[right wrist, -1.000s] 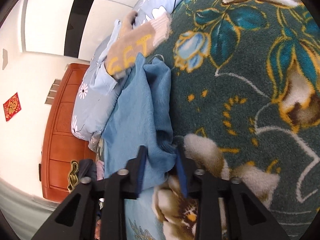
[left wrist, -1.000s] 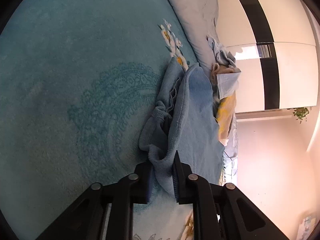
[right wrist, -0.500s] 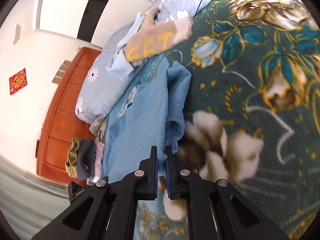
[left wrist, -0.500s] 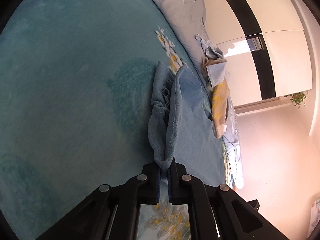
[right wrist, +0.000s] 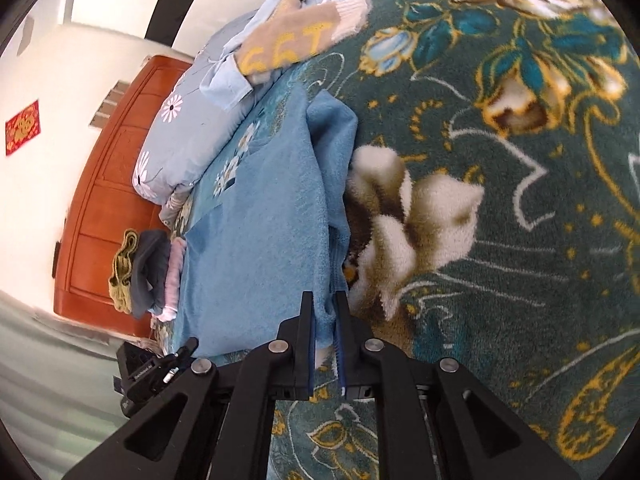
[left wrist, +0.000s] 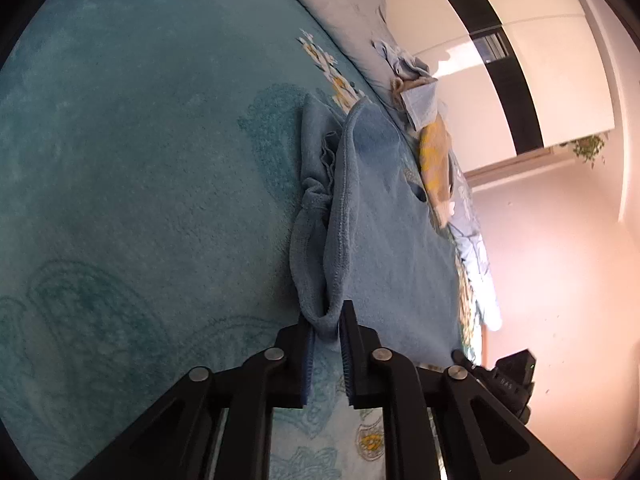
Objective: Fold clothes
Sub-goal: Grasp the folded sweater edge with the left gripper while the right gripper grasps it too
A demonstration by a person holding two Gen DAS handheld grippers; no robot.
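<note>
**Both grippers pinch the blue garment's edge**

The soft blue fleece garment [left wrist: 380,216] lies spread on the teal floral plush blanket [left wrist: 140,160], stretching toward twelve o'clock in both wrist views. The left gripper [left wrist: 326,322] is clenched on a bunched fold of it; the right gripper [right wrist: 323,312] is clamped on another edge of the same garment [right wrist: 260,220].

Risk: each bite looks thin, so uneven pulling could slip the fleece free or skew the fold. The plush blanket may also drag against it.

Both grippers point forward, low over the bed, fingers nearly level with the cloth.
</note>
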